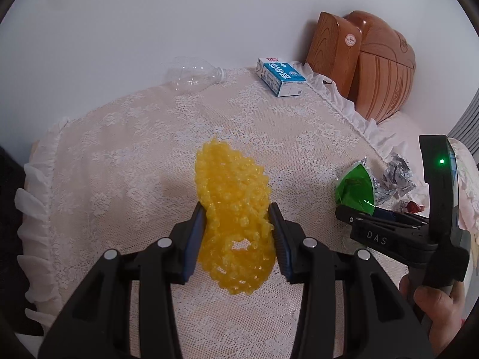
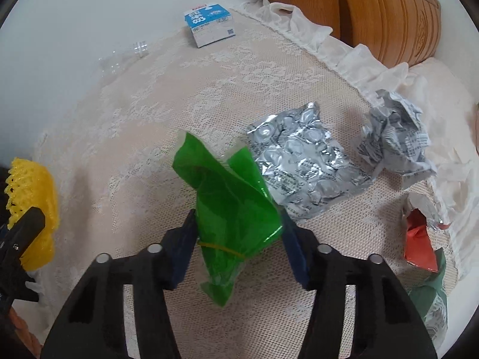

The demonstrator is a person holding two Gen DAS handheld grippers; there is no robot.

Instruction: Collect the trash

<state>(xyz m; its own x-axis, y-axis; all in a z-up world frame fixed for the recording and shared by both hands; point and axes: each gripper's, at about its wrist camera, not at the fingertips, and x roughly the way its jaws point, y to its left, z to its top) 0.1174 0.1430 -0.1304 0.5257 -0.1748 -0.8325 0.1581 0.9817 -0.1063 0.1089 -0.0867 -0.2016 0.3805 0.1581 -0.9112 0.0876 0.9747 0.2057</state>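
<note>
A yellow foam fruit net (image 1: pixel 230 185) hangs lifted over the lace-covered surface (image 1: pixel 119 149), with my left gripper (image 1: pixel 238 218) shut on its lower half. That same net (image 2: pixel 33 185) shows at the left edge of the right wrist view. My right gripper (image 2: pixel 238 221) is down at the surface around a crumpled green cellophane wrapper (image 2: pixel 227 191) tied with a thin yellow band. Both pads press the wrapper's sides. In the left wrist view the green wrapper (image 1: pixel 354 185) sticks up from the right gripper, which a person's hand (image 1: pixel 434 302) holds.
A blue-and-white carton (image 2: pixel 209 25) and a clear plastic bottle (image 2: pixel 125 56) lie at the far edge by the wall. A silver blister pack (image 2: pixel 302 161), crumpled paper (image 2: pixel 395 140), a red wrapper (image 2: pixel 419 239) and a green packet (image 2: pixel 431 299) lie to the right. A wooden headboard (image 1: pixel 374 59) stands behind.
</note>
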